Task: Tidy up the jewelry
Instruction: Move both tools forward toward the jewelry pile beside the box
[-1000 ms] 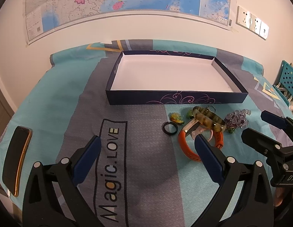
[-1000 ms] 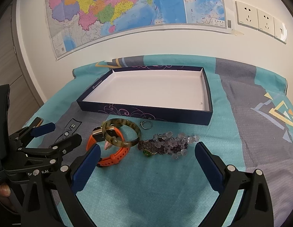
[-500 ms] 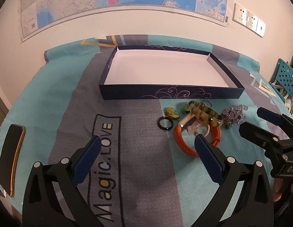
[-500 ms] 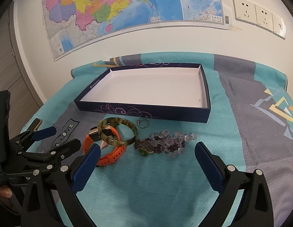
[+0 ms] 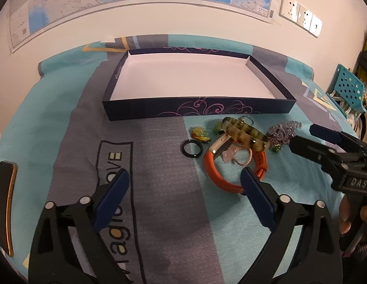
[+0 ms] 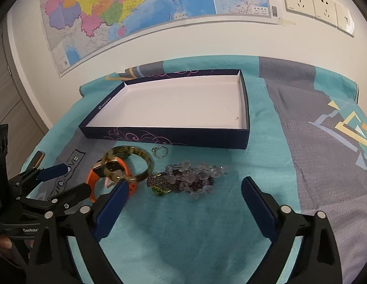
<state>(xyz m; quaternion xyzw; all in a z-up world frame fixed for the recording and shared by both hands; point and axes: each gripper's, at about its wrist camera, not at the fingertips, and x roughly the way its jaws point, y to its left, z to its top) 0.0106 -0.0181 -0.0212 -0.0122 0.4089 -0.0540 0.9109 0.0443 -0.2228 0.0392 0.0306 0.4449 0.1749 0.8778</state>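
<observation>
Both grippers hung over the near part of a cloth [image 6: 266, 165] in teal and grey that covered the tabletop. The left gripper [image 5: 184, 189] stood spread wide with nothing between its blue pads, and its jaws had just been closing a little. The right gripper [image 6: 183, 194] was likewise spread with nothing between its pads, and its jaws had also just been closing a little.

A shallow dark-blue box [image 6: 164, 137] with a white floor lay toward the far edge, by the wall. The jewelry lay in a cluster on the cloth just in front of the box's near wall. An orange watch [image 5: 214, 172] lay there, with a mottled green-brown bangle [image 5: 245, 135] propped across it. A thin silver ring [image 6: 160, 152] lay just beside the bangle, close to the box. A heap of clear and purple beads [image 6: 190, 179] lay to the right of the bangle. A black ring [image 5: 192, 149] lay flat to the left of the watch, with a small yellow-green piece [image 5: 201, 133] just behind it.

A dark phone [image 5: 4, 203] lay near the left edge. A map [image 6: 136, 7] hung on the wall, with sockets [image 6: 316, 2] to its right.
</observation>
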